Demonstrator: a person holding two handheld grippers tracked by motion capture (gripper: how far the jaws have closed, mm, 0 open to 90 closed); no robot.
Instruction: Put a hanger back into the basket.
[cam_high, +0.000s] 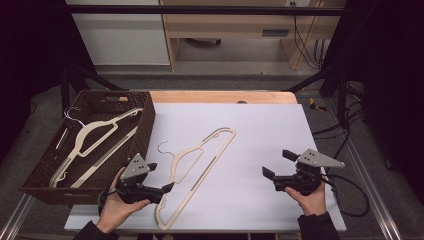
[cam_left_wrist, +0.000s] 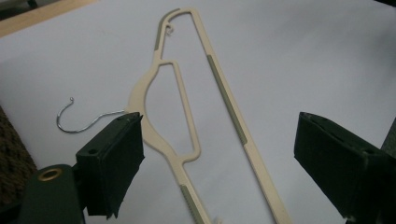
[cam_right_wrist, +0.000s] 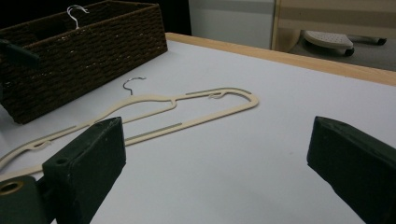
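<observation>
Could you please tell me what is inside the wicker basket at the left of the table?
The basket holds one cream hanger with a wire hook, lying flat. The near wall hides part of the basket's floor, so anything there cannot be seen.

The right claw (cam_right_wrist: 217, 163) stands wide apart with nothing between its black jaws, low over the white surface (cam_right_wrist: 261, 154). Beyond it the cream hanger (cam_right_wrist: 154, 114) lies flat, metal hook toward the brown wicker basket (cam_right_wrist: 84, 60), which stands left of the hanger.
</observation>
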